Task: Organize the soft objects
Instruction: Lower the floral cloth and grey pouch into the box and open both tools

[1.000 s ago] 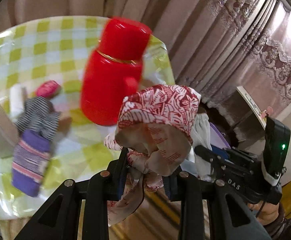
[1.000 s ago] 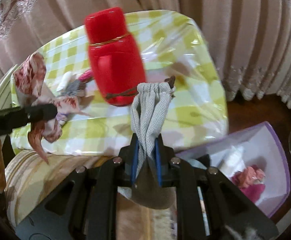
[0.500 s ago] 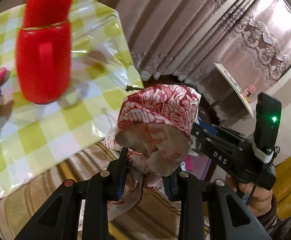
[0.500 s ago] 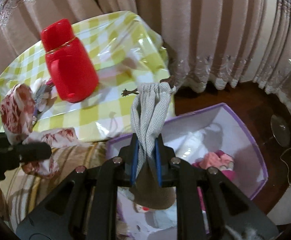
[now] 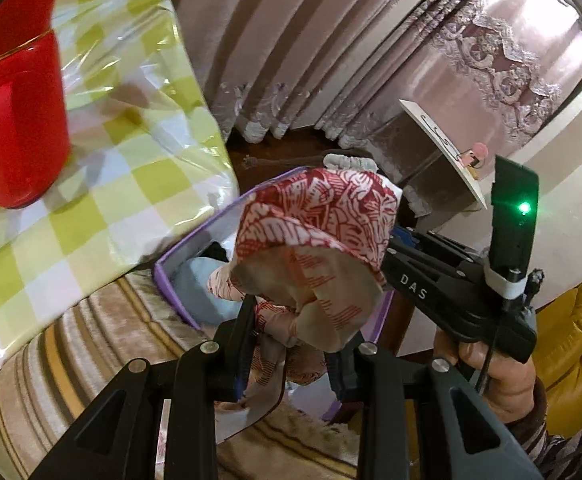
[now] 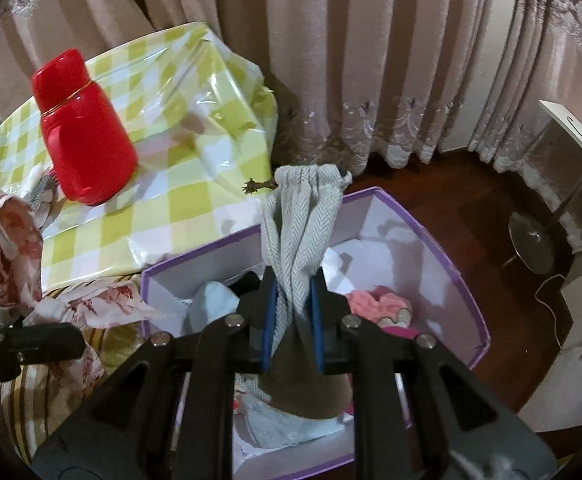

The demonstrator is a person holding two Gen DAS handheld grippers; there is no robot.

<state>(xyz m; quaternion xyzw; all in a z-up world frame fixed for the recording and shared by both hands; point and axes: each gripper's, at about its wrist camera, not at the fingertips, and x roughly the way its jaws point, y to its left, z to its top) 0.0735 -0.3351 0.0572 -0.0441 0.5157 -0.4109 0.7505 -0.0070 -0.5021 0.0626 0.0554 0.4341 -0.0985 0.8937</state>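
My left gripper is shut on a red and white patterned cloth and holds it over the near edge of a purple-rimmed white box. My right gripper is shut on a grey herringbone drawstring pouch and holds it above the same box. The box holds a light blue cloth, a pink soft item and white pieces. The patterned cloth also shows at the left of the right wrist view.
A table with a yellow-green checked plastic cover stands left of the box, with a red jug on it. A striped brown cover lies below the table edge. Curtains hang behind. A dark wood floor and a lamp base are at the right.
Both grippers have swung right, away from the table and the red jug, and now hang over the purple box. Each still holds its cloth item.
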